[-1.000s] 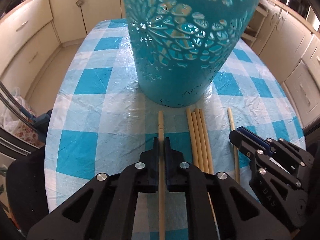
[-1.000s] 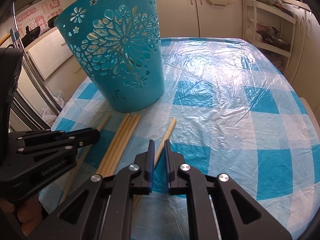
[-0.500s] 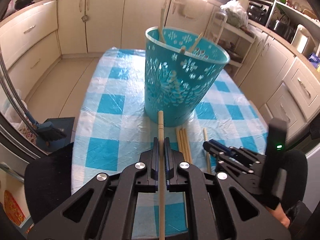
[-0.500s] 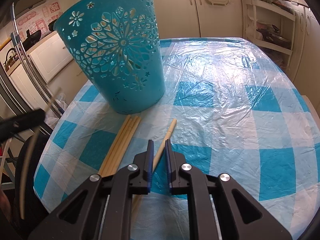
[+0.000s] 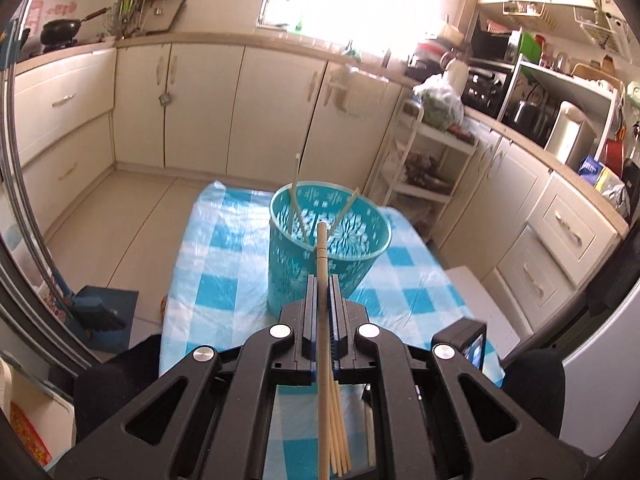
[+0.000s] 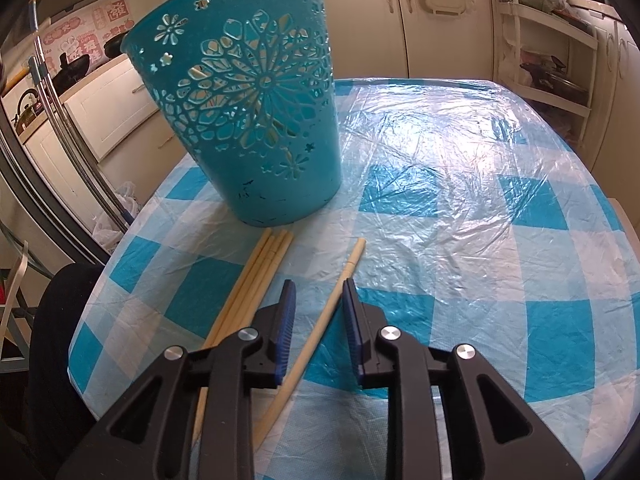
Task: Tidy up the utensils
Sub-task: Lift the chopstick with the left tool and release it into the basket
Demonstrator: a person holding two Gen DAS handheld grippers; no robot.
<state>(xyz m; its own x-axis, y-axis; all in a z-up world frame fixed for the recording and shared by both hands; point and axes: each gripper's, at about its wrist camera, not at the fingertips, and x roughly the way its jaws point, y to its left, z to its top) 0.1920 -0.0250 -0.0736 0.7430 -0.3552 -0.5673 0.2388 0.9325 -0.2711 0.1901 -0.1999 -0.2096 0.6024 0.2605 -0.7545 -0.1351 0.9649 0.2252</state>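
Teal plastic bin [image 5: 329, 248] sits centre frame in the left wrist view, upright on the checked desk [image 5: 216, 264], with two chopsticks [image 5: 295, 196] leaning inside it, tips poking above the rim. Left tool [image 5: 322, 300] is clamped on a single wooden chopstick [image 5: 322, 360]; jaws tight against it, stick running straight up the frame's midline, its tip overlapping the bin's near rim. Tool is raised well above the desk. Below it, lower centre, a bundle of loose chopsticks [image 5: 339, 432] lies on the desk. Part of the right tool shows at lower right of that view, a small lit screen on it.

Right wrist view: right tool [image 6: 318, 300] is partly open, blue pads apart, straddling one loose chopstick [image 6: 320, 328] that lies diagonally on the desk [image 6: 460, 200]. Pads sit either side of the stick, not gripping it; whether the tips touch the desk is hard to say from this angle. Just left of it, a bundle of three or four chopsticks [image 6: 256, 280] lies side by side, tips nearly at the bin's base. Bin [image 6: 248, 112] fills the upper left of that frame, floral cut-outs facing the camera. Clear plastic film covers the blue-and-white cloth. Cream kitchen cabinets [image 5: 200, 108] line the background.
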